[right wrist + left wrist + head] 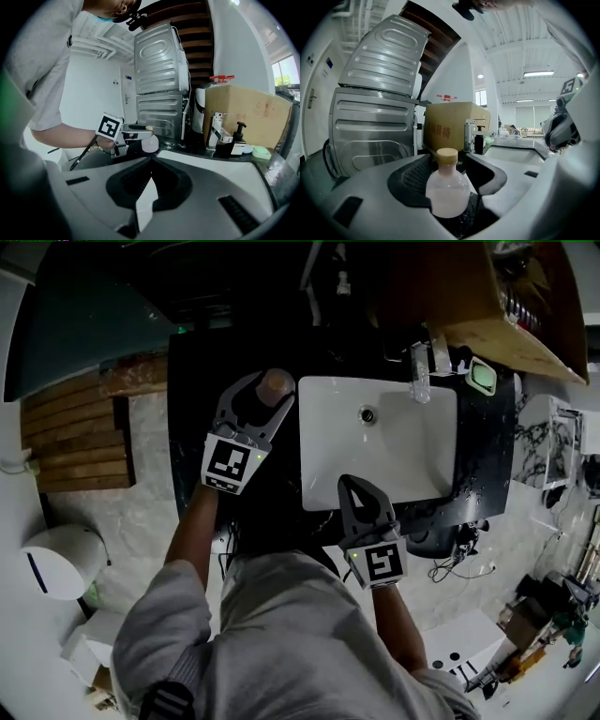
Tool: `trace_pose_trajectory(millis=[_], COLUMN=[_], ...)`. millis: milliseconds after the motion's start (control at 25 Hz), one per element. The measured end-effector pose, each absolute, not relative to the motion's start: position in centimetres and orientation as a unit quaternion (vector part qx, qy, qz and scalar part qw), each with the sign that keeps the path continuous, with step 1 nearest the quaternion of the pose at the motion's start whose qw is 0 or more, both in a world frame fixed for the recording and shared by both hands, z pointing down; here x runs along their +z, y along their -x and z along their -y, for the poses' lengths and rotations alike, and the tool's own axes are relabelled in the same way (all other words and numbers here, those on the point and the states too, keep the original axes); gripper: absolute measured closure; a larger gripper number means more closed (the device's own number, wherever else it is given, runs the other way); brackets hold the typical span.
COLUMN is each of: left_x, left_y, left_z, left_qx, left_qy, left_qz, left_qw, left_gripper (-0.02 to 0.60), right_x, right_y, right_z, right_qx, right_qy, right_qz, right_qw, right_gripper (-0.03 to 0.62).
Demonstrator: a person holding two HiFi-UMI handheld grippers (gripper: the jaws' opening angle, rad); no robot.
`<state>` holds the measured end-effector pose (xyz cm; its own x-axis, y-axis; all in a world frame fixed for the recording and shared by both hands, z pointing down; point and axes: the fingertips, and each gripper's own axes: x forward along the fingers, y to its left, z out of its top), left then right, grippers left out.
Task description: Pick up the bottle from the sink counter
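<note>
As the head view looks steeply down, the bottle point(275, 382) stands upright on the black counter point(187, 427), just left of the white basin point(412, 465) and by its far left corner. The left gripper point(270, 390) reaches round it from the near side, one jaw on either side. The right gripper point(349, 482) sits over the basin's near rim, well apart from the bottle, its tips drawn together on nothing. The basin has its drain point(367, 413) toward the far wall and a faucet point(420, 371) on the far rim. Right of the faucet lies a green-rimmed dish point(481, 377) with something pale in it. A cardboard box point(469, 296) stands beyond it.

The left gripper view gives what the top-down look cannot: the bottle's round translucent body, filled with pale pinkish-white liquid up to the neck, under a tan cap point(447, 155). It stands between the two dark pads, which are released, with a little space on either side. Red characters show on the box's side, and a ribbed metal appliance point(375, 117) rises at far left.

The right gripper view shows its own jaws clenched tip to tip, with white basin visible through the hollow behind the tips. It alone shows a dark pump bottle point(239, 135) just right of the faucet. Its contents cannot be told.
</note>
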<state>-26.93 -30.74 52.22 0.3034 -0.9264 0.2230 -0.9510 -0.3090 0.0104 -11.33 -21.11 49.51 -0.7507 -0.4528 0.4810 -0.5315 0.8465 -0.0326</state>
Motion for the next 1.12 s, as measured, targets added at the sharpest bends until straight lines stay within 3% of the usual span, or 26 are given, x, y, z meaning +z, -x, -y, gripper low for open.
trace_pose_trajectory(millis=[1120], left_x=[53.2], left_y=[26.1], left_z=[34.8], left_qx=[0.131], left_qy=[-0.807], left_qz=[0.574], left_qw=[0.05], left_gripper=[0.353], right_x=[50.0], right_y=[10.5], right_z=[22.1], right_qx=[0.118], right_qy=[-0.288], right_qz=[0.923], right_qw=[0.226], right_gripper=[0.585])
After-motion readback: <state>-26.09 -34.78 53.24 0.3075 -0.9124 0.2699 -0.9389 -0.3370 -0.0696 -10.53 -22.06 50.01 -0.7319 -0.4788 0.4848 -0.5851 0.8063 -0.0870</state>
